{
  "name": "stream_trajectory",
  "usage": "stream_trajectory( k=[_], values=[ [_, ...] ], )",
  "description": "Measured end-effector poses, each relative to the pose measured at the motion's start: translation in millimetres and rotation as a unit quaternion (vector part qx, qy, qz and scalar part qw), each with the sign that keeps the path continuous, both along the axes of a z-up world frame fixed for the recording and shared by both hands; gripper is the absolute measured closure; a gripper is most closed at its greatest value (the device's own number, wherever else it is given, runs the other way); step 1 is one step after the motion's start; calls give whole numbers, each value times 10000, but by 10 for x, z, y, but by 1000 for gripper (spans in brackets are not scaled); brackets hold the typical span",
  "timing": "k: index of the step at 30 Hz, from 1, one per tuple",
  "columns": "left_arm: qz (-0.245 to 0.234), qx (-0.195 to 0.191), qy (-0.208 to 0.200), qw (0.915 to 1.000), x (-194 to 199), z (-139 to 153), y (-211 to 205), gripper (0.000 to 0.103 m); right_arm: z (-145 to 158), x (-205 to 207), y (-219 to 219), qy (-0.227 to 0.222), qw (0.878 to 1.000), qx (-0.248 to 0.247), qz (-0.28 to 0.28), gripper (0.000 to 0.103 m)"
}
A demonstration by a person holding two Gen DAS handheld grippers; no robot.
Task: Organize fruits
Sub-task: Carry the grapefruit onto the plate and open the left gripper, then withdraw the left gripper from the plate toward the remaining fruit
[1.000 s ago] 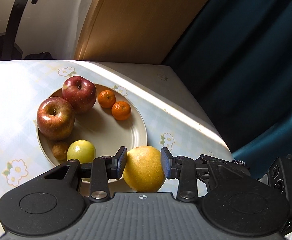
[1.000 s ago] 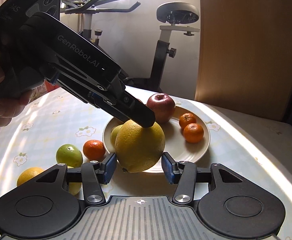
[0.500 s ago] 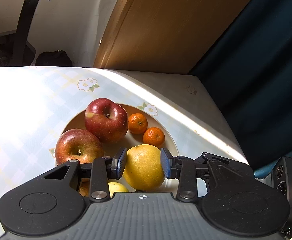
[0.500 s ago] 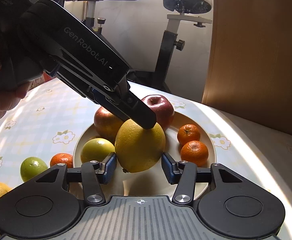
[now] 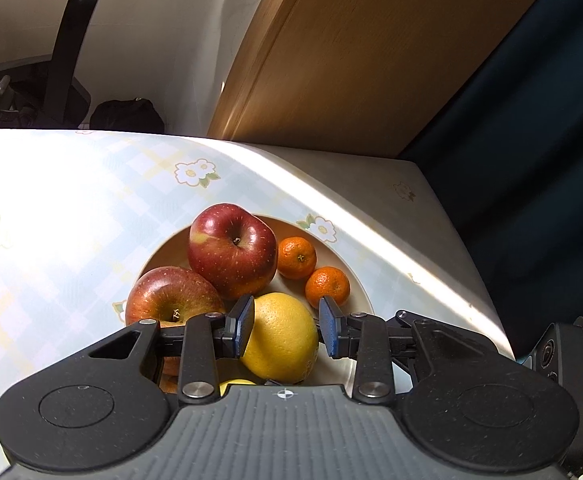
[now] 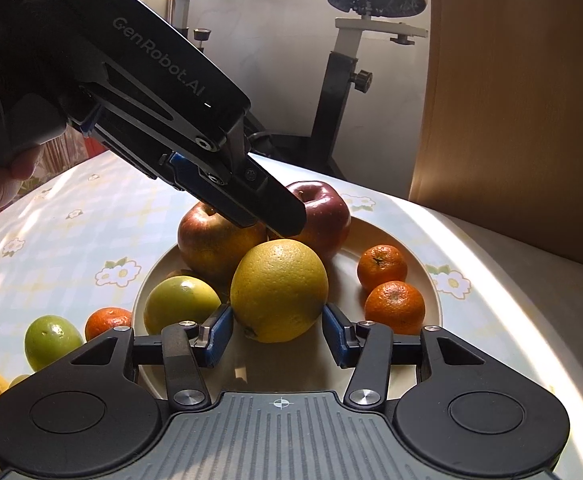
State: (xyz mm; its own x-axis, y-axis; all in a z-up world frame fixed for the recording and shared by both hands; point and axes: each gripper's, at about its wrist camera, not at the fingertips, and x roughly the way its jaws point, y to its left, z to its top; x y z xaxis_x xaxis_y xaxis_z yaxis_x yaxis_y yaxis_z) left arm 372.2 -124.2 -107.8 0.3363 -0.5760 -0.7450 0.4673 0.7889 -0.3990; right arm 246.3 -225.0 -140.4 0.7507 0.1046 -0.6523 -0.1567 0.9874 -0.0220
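One yellow orange (image 6: 278, 290) on plate (image 6: 341, 268), between left tongs (image 5: 285, 330) pads, grip unclear; right tongs (image 6: 277, 334) open, empty, orange at 12 o'clock. Two apples (image 6: 219, 240), three mandarins (image 6: 394, 307).

The left gripper (image 5: 286, 330) reaches down at a slant from the upper left in the right wrist view, its jaws parted, with a gap at the right pad (the left pad may touch). The right gripper (image 6: 278, 334) lies low and level, jaws spread wide, gripping nothing.
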Motion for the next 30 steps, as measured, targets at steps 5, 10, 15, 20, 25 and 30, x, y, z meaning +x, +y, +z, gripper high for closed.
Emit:
stream_trajectory(
  k=[5, 10, 15, 20, 25, 30],
  values=[
    [521, -56, 98, 9986, -112, 122, 232, 66, 70, -100, -9, -130, 9995, 136, -259, 56],
    [850, 97, -221, 9961, -342, 241, 509, 66, 100, -277, 47, -229, 9984, 155, -488, 55],
    [1023, 354, -568, 9925, -609, 331, 757, 66, 135, -510, 130, -357, 9963, 380, -690, 56],
    [1520, 727, -971, 9809, -929, 423, 953, 65, 135, -690, 265, -392, 9941, 569, -832, 56],
    [1702, 479, -953, 9796, -1197, 404, 1153, 64, 106, -874, 478, -357, 9936, 691, -822, 56],
    [1774, 460, -845, 9794, -1322, 280, 1260, 64, 76, -972, 697, -289, 9938, 750, -762, 56]
  ],
)
